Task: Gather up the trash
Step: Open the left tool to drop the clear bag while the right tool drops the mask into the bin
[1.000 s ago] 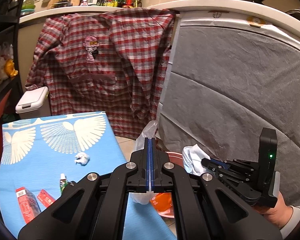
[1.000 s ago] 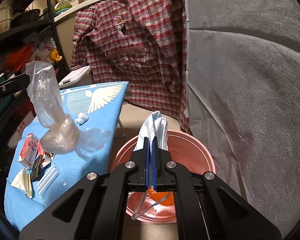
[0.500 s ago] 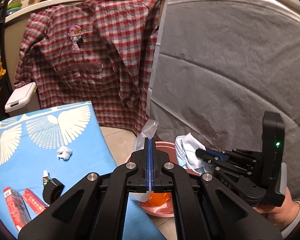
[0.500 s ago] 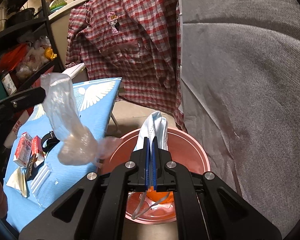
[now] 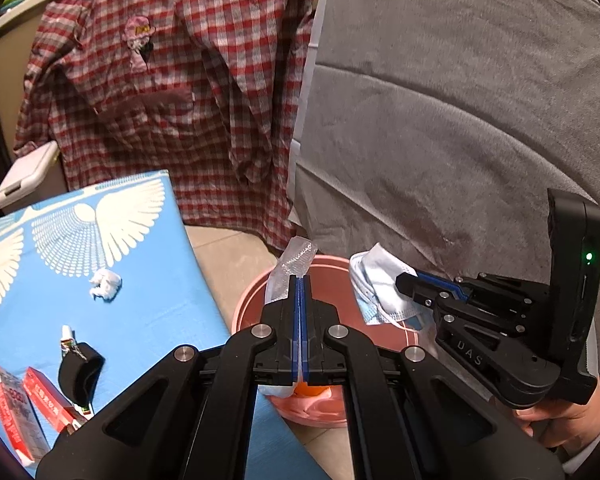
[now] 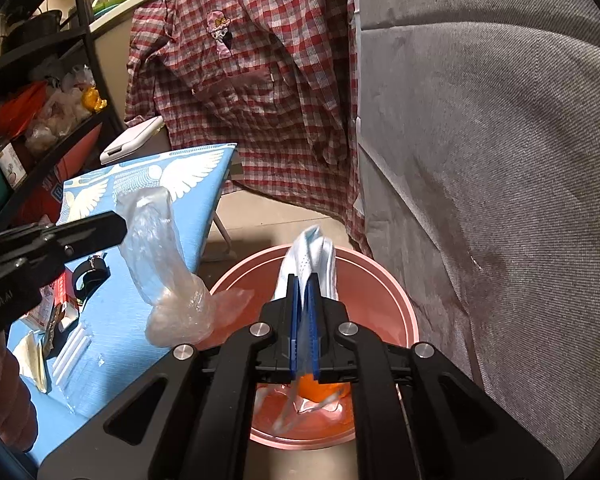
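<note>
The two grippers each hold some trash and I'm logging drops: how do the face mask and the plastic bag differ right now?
The face mask is pale blue; the plastic bag is clear. The right gripper's jaws have just been opening around the mask; the left gripper clamps the bag. Both hang over the pink bucket.

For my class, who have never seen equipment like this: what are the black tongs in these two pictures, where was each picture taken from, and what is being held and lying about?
No robot here: a person holds a hand-operated gripper in each hand, each with a camera looking along its fingers. One picture comes from the left gripper, the other from the right gripper; each also shows the other tool from the side.

The left gripper is shut on a clear plastic bag. The right gripper's jaws have just been opening, with a pale blue face mask between them. Both hang over a pink basin on the floor, which serves as the bin.

On the blue table lie a tissue wad, red cartons and a black clip.
</note>
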`<state>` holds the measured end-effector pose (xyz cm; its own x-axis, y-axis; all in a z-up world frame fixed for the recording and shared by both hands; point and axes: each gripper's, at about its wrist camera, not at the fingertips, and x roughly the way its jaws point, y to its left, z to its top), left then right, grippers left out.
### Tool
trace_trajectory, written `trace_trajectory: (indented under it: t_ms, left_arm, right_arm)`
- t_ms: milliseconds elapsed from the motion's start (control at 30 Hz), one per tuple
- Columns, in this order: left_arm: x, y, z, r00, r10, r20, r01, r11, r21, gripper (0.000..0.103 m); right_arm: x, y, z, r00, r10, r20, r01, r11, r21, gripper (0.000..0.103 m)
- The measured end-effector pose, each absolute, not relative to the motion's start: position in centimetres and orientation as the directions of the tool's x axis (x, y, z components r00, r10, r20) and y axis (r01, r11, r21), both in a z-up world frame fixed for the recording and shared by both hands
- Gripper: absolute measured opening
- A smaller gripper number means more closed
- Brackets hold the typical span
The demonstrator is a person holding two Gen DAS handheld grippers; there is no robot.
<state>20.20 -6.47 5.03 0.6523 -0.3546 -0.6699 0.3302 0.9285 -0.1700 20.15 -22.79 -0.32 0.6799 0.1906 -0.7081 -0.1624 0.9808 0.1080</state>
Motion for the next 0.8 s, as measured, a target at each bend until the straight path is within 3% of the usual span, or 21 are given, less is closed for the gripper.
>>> trace_trajectory:
  t_ms: [67, 133, 500, 800]
  left_arm:
    - [20.2, -6.3, 4.9, 0.65, -0.354, -0.672, 0.327, 0.929, -0.174, 0.01]
    - [20.1, -6.1, 4.9, 0.656, -0.351, -0.668, 0.322, 0.931, -0.173, 0.016]
    - [18.9, -4.0, 5.6, 0.684, -0.322, -0.654, 0.289, 0.944, -0.161, 0.016]
    - [16.9, 2.4, 7.0, 0.735, -0.267, -0.623, 0.228, 0.963, -0.143, 0.016]
  right_arm:
    - [20.1, -22.8, -0.2, 0.688, 0.185, -0.702, -0.156, 0.982, 0.106, 0.034]
    - [20.1, -22.9, -0.1, 0.694, 0.183, -0.697, -0.153, 0.983, 0.105, 0.039]
    - [19.2, -22.8, 0.4, 0.715, 0.19, -0.673, -0.159, 0.981, 0.107, 0.039]
    - [17.8, -21.3, 1.7, 0.739, 0.214, -0.639, -0.193, 0.976, 0.102, 0.039]
